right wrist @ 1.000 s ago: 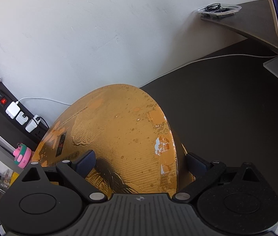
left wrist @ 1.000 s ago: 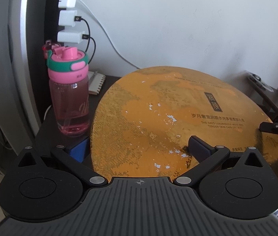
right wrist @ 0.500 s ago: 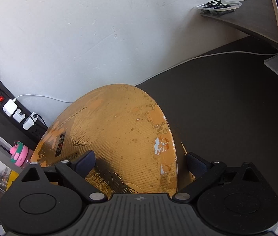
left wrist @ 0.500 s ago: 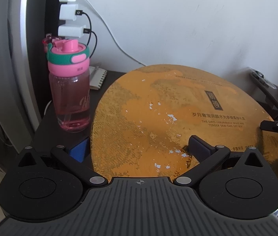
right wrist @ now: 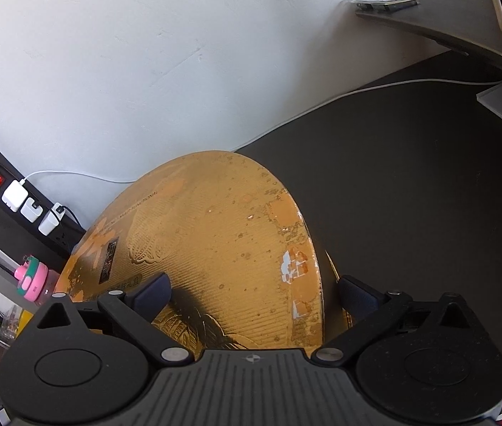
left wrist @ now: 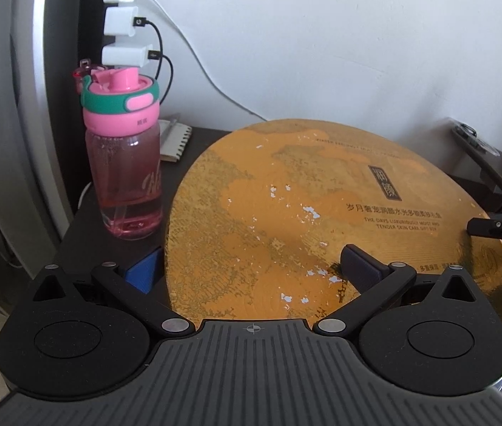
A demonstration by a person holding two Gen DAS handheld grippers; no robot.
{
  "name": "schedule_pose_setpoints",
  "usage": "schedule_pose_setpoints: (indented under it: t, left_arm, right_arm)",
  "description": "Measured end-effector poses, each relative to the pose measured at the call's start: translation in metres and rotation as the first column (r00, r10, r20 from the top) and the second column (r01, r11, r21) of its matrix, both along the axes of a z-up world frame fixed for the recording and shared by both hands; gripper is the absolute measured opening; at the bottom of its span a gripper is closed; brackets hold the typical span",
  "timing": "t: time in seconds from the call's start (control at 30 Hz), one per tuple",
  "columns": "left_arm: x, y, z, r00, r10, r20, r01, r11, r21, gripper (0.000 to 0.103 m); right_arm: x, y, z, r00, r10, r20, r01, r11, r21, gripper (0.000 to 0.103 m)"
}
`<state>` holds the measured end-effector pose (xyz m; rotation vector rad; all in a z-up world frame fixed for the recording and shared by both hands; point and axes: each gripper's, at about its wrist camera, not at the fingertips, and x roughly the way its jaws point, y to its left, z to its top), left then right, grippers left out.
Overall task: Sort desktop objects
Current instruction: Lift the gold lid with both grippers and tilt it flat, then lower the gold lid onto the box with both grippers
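A large round gold gift box [left wrist: 286, 220], its printed lid worn and flaked, sits over the dark desk [right wrist: 410, 184] close to the white wall, and both grippers clamp it by its edge. The left gripper [left wrist: 251, 269] has one finger on the lid and the blue-padded one below the rim, while the right gripper [right wrist: 254, 294] grips the opposite edge with one finger on top and one against the side wall. Just left of the box stands an upright pink water bottle [left wrist: 124, 167], with a power strip [right wrist: 23, 202] holding white chargers behind it.
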<state>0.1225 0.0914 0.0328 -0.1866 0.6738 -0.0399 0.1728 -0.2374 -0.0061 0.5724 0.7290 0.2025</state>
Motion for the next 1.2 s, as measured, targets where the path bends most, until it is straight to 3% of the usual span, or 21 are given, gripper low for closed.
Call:
schedule_pose_setpoints:
  t: [0.17,0.4,0.53,0.67,0.73,0.83,1.2]
  left_arm:
    - [-0.013,0.014,0.015,0.998,0.054,0.021,-0.053,0.998,-0.016,0.103]
    - [-0.066,0.006,0.052,0.988,0.112,0.103,-0.120,0.990,0.075,0.103]
    - [-0.098,-0.018,0.055,0.991,0.071,0.111,-0.090,0.980,0.177,0.103]
    - [-0.113,-0.039,0.043,0.992,0.064,0.111,-0.095,0.948,0.302,0.103]
    - [-0.112,-0.038,0.038,0.990,0.089,0.112,-0.122,0.936,0.331,0.103]
    - [-0.104,-0.020,0.035,0.982,0.155,0.103,-0.178,0.944,0.277,0.102]
    - [-0.069,0.014,0.012,0.974,0.227,0.014,-0.226,0.959,0.172,0.097]
  right_arm:
    - [-0.023,-0.014,0.025,0.996,-0.030,0.085,0.028,0.999,0.026,0.102]
    - [-0.099,0.006,0.073,0.966,0.047,0.253,-0.019,0.994,-0.112,0.103]
    - [-0.141,0.025,0.068,0.954,0.096,0.284,-0.043,0.981,-0.188,0.103]
    - [-0.159,0.050,0.049,0.959,0.146,0.241,-0.075,0.957,-0.281,0.103]
    - [-0.161,0.063,0.042,0.958,0.179,0.226,-0.091,0.932,-0.350,0.102]
    - [-0.162,0.075,0.040,0.951,0.210,0.228,-0.101,0.905,-0.413,0.102]
    - [-0.162,0.082,0.049,0.947,0.224,0.231,-0.111,0.901,-0.419,0.102]
